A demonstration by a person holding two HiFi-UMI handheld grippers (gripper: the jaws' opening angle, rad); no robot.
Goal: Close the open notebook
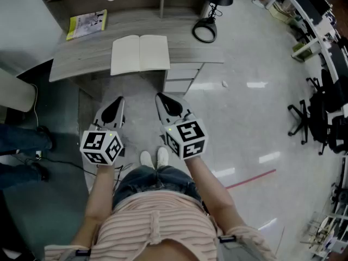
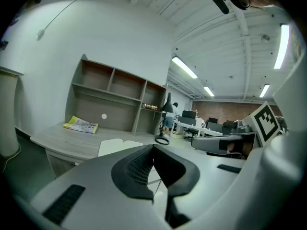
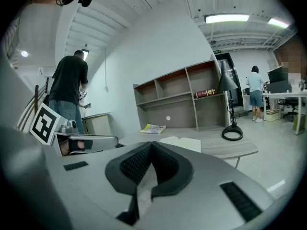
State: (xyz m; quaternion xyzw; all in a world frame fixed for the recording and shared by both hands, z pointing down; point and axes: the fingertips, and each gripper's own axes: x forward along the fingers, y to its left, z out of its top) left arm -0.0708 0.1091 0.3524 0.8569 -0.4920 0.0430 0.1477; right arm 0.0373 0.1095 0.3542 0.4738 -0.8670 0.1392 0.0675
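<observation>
The open notebook [image 1: 140, 54], upper centre of the head view, shows plain cream-white pages. The desk [image 1: 76, 64] is pale grey wood grain. At the upper left, a magazine [image 1: 87, 24] has a yellow-green cover with darker print. The lamp base [image 1: 204, 30], right of upper centre, is a black ring.

The left gripper [image 1: 117, 103] and right gripper [image 1: 161, 98] are light grey with black ribbed pads [image 2: 139, 169]. Their cubes [image 1: 101, 147] carry black square markers on white.

The floor [image 1: 255, 118] is glossy pale grey, crossed by a red line [image 1: 250, 179] at the lower right. The person's top [image 1: 157, 227] is pink with pale stripes. The shorts [image 1: 155, 181] are blue denim and the shoes [image 1: 154, 157] white.

No readable text, label or number.
</observation>
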